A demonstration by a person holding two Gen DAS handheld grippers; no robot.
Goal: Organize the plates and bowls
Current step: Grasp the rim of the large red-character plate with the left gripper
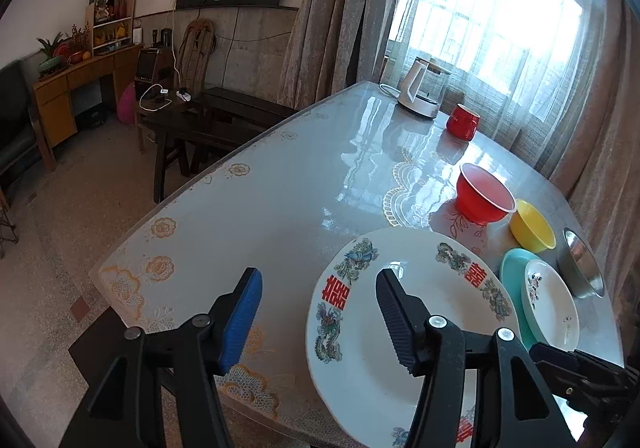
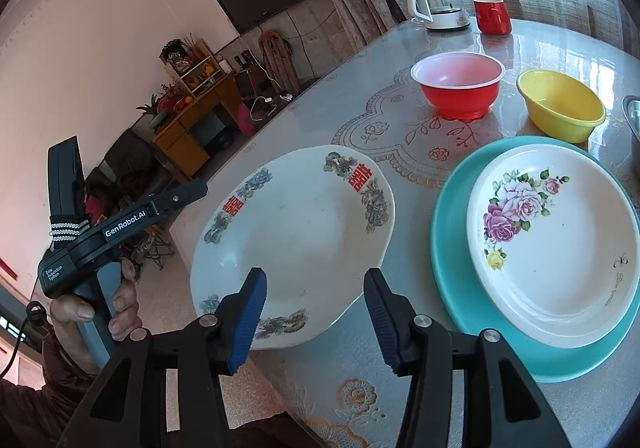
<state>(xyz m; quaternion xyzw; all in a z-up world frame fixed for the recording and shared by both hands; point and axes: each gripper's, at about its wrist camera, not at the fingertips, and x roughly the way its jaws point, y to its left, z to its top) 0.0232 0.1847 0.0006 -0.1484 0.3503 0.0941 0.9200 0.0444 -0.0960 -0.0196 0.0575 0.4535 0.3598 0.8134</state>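
I held both grippers tilted down over the near end of the glass-topped table [image 1: 280, 176]. My left gripper [image 1: 318, 318] stood with its jaws well apart and nothing between the pads; its right finger hung over the large white plate with red characters [image 1: 400, 288], its blue-padded left finger over bare table beside the plate's rim. From the right wrist view my left hand [image 2: 100, 308] showed wrapped round the grey handle of that tool, off the table's edge. My right gripper [image 2: 316, 312] was likewise spread, gripping nothing, its fingers framing the near rim of that same plate [image 2: 296, 232], which lay flat and overhung the table's near edge.

Just right of it lay the teal plate [image 2: 452, 288] with the rose-patterned white plate [image 2: 560, 248] stacked on it, apart from the big plate. Beyond these stood the red bowl [image 2: 460, 88] and, close beside it, the yellow bowl [image 2: 560, 108], both upright. A steel bowl [image 1: 580, 268] sat at the far right, partly cut off. At the table's far end, by the curtained window, were a white kettle [image 1: 420, 92] and a red mug [image 1: 462, 122]. Nothing lay between my fingers and the big plate.
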